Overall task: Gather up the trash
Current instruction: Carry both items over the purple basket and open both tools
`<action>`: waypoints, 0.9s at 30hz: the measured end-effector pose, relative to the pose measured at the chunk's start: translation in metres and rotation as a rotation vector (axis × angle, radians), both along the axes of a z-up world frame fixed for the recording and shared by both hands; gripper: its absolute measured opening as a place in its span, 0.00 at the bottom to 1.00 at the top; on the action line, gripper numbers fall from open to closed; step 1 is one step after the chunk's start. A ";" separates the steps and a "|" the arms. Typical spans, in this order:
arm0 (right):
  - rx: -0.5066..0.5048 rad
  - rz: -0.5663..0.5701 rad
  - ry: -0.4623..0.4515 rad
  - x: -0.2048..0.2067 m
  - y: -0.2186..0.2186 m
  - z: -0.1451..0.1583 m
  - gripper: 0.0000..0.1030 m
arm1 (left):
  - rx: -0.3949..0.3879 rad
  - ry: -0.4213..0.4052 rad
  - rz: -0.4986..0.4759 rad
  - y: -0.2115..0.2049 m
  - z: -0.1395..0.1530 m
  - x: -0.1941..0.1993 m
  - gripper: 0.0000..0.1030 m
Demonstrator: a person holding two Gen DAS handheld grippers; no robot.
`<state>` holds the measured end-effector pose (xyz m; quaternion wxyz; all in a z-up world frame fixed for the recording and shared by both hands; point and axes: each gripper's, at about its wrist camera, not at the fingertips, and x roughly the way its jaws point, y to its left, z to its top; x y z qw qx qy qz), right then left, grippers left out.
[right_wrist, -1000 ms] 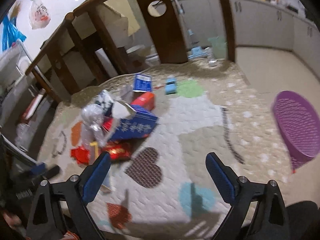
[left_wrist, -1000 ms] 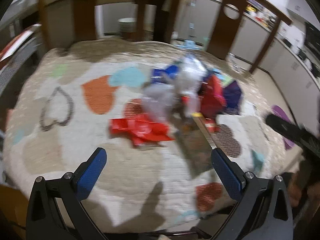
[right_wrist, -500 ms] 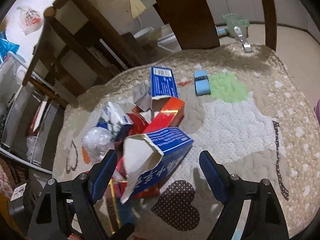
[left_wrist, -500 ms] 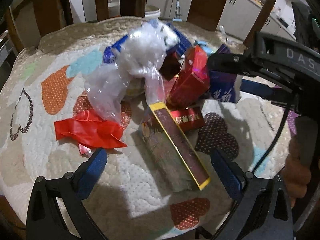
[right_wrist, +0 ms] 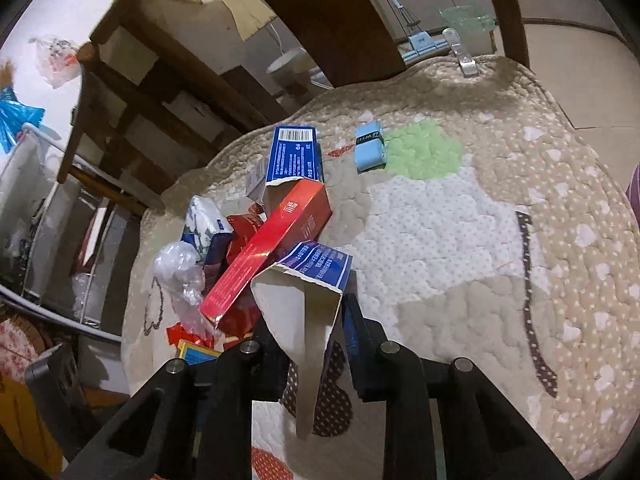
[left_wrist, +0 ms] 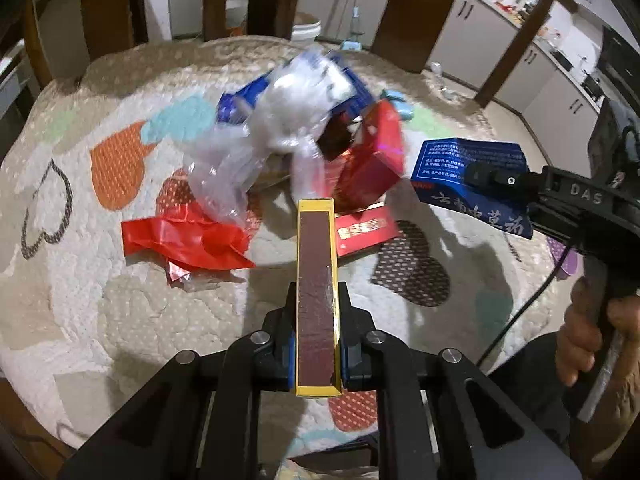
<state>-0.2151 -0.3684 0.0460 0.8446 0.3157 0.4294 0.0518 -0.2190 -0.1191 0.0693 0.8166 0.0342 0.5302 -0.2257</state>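
Observation:
A heap of trash lies on a quilted rug (left_wrist: 100, 320). My left gripper (left_wrist: 316, 314) is shut on a long brown box with yellow edges (left_wrist: 314, 256), which stands on its narrow side between the pads. My right gripper (right_wrist: 320, 320) is shut on the torn white flap of a blue carton (right_wrist: 318, 264). That blue carton (left_wrist: 472, 172) hangs at the right in the left wrist view, in the right gripper (left_wrist: 490, 178). Still in the heap are a red carton (right_wrist: 272, 252), a clear plastic bag (left_wrist: 280, 128), a red wrapper (left_wrist: 188, 240) and a flat red pack (left_wrist: 364, 230).
A second blue box (right_wrist: 294, 156), a tissue pack (right_wrist: 206, 220) and a small light-blue pack (right_wrist: 370, 148) lie farther back on the rug. Dark wooden furniture legs (left_wrist: 412, 12) stand behind it. A purple basket (right_wrist: 634, 188) shows at the right edge. A hand (left_wrist: 588, 332) holds the right gripper's handle.
Both grippers moved in on the heap and closed. The left took the yellow-edged box, which now stands on edge; the right took the torn blue carton by its flap.

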 end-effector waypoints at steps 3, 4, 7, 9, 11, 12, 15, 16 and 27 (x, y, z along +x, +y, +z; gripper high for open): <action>0.012 -0.023 -0.036 -0.014 -0.018 0.003 0.25 | 0.000 -0.029 -0.028 -0.009 0.013 -0.007 0.14; 0.016 -0.032 -0.047 -0.019 -0.024 0.005 0.25 | -0.002 -0.035 -0.041 -0.013 0.017 -0.009 0.14; 0.009 -0.086 -0.089 -0.037 -0.051 0.011 0.25 | 0.001 -0.046 -0.097 -0.036 0.026 -0.014 0.14; -0.012 -0.160 -0.119 -0.053 -0.081 0.014 0.25 | 0.002 -0.052 -0.146 -0.058 0.030 -0.017 0.14; -0.034 -0.235 -0.133 -0.068 -0.108 0.016 0.25 | 0.005 -0.063 -0.201 -0.083 0.034 -0.020 0.14; -0.046 -0.271 -0.135 -0.075 -0.122 0.015 0.25 | 0.004 -0.067 -0.226 -0.096 0.035 -0.021 0.14; -0.099 -0.406 -0.132 -0.101 -0.170 0.010 0.25 | -0.019 -0.075 -0.312 -0.143 0.038 -0.025 0.14; -0.123 -0.459 -0.128 -0.113 -0.188 0.006 0.25 | -0.027 -0.076 -0.343 -0.160 0.038 -0.026 0.14; -0.028 -0.705 -0.011 -0.156 -0.279 -0.043 0.25 | -0.074 -0.015 -0.625 -0.350 0.002 -0.040 0.14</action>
